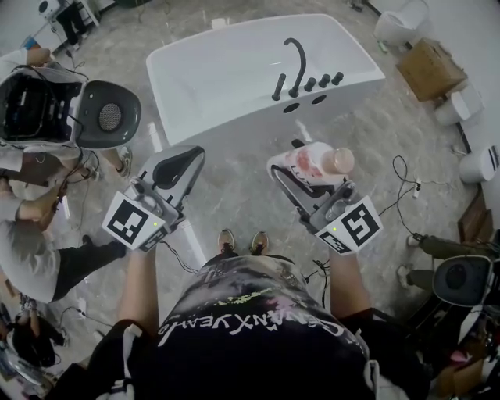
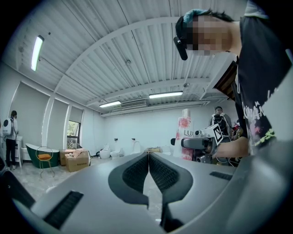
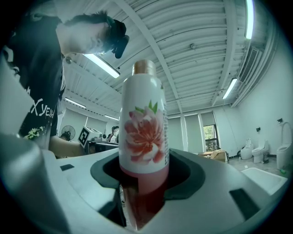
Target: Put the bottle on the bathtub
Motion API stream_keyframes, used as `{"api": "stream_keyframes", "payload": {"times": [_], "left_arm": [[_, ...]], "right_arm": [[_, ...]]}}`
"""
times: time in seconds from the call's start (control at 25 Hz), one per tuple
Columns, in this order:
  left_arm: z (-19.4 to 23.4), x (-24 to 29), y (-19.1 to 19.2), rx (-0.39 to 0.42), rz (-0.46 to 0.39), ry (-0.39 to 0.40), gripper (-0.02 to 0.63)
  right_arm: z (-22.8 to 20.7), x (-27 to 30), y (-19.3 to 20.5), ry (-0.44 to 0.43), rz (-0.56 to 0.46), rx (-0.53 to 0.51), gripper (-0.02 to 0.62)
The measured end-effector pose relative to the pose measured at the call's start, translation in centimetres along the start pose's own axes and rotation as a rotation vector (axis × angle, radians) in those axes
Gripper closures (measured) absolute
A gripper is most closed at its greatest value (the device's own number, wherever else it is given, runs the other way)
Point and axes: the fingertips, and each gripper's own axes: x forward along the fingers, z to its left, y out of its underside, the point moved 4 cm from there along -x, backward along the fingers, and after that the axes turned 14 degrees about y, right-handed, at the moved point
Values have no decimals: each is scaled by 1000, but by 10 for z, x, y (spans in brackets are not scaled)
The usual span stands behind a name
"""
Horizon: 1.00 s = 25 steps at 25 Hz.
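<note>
A white bottle [image 1: 316,163] with a pink flower print and a rose-gold cap stands upright in my right gripper [image 1: 293,176], which is shut on its lower body. In the right gripper view the bottle [image 3: 143,132] fills the centre between the dark pads. In the left gripper view the same bottle [image 2: 185,133] shows at the right. My left gripper [image 1: 185,162] is shut with nothing in it, its pads [image 2: 137,172] pressed together. The white bathtub [image 1: 234,86] with black taps [image 1: 297,72] lies ahead on the floor, beyond both grippers.
A cardboard box [image 1: 430,67] and white toilets [image 1: 402,21] stand at the far right. A person with a backpack rig [image 1: 47,105] crouches at the left. Cables [image 1: 406,191] run over the marble floor at the right.
</note>
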Motion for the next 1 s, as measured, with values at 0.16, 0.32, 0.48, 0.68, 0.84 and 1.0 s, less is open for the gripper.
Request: {"api": "stream_keyframes", "payload": {"times": [0.16, 0.32, 0.48, 0.68, 0.84, 1.0], "left_arm": [[-4, 5, -4, 8, 3, -10, 586], [-8, 15, -3, 8, 8, -21, 586], [-14, 24, -2, 10, 12, -33, 585], [-27, 38, 1, 11, 19, -47, 586], [-39, 49, 3, 16, 26, -52, 586], [-53, 57, 5, 17, 38, -51, 586]], "right_arm": [[-4, -3, -2, -15, -5, -5, 367], [-13, -8, -1, -30, -4, -9, 367], [-21, -13, 0, -43, -6, -9, 367], [-31, -26, 2, -63, -9, -6, 367], [-38, -37, 3, -79, -13, -10, 367], [-42, -49, 3, -87, -20, -6, 367]]}}
